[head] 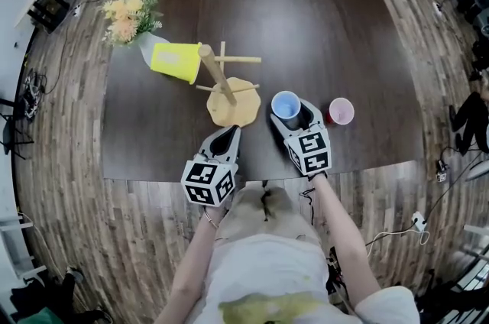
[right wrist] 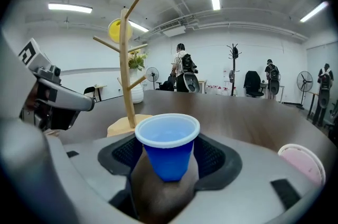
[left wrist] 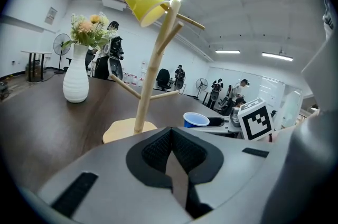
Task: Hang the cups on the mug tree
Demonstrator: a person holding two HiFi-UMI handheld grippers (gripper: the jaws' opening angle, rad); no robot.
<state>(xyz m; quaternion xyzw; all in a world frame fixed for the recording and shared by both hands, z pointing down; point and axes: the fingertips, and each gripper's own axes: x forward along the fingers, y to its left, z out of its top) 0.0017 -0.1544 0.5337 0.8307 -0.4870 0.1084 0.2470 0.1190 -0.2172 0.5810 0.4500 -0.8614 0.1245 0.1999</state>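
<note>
A wooden mug tree (head: pixel 218 79) stands on a round base at the middle of the dark table (head: pixel 359 40). A yellow cup (head: pixel 175 60) hangs upside down on an upper left branch; it shows high in the left gripper view (left wrist: pixel 143 2). A blue cup (head: pixel 286 108) stands upright on the table, right of the tree's base. My right gripper (right wrist: pixel 168 153) is open around the blue cup (right wrist: pixel 168 146), and its pads stand clear of the cup's sides. A pink cup (head: pixel 341 111) stands further right. My left gripper (left wrist: pixel 171 136) is shut and empty, in front of the tree (left wrist: pixel 153 67).
A white vase of flowers (head: pixel 147 46) stands at the back left of the table, behind the yellow cup. The table's near edge runs just under both grippers. People and office chairs are far off across the room.
</note>
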